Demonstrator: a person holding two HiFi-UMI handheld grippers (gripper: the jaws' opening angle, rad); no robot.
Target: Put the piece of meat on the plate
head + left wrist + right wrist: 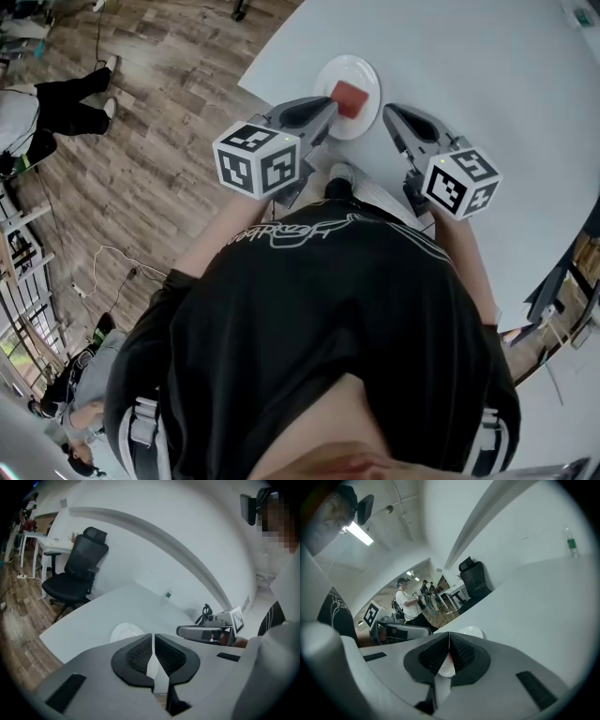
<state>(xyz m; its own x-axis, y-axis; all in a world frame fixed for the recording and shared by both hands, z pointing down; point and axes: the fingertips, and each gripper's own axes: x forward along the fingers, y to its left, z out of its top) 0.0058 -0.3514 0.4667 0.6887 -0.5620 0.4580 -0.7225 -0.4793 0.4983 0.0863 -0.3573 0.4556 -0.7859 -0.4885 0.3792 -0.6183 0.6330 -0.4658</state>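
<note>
A red square piece of meat (351, 97) lies on the small white plate (363, 70) near the white table's left edge. My left gripper (330, 103) hovers at the plate's near left rim, jaws drawn together with only a thin slit and nothing between them. In the left gripper view (153, 634) the plate (123, 631) peeks out beyond the jaws. My right gripper (387, 111) is just right of the plate, shut and empty. Through its jaws (449, 633) a sliver of plate (473, 631) and red meat (449, 657) shows.
The white table (469, 66) curves away to the right; its edge and wood floor (169, 141) lie left of the plate. A black office chair (77, 573) stands beyond the table. A small bottle (571, 541) is far across it. People stand in the background.
</note>
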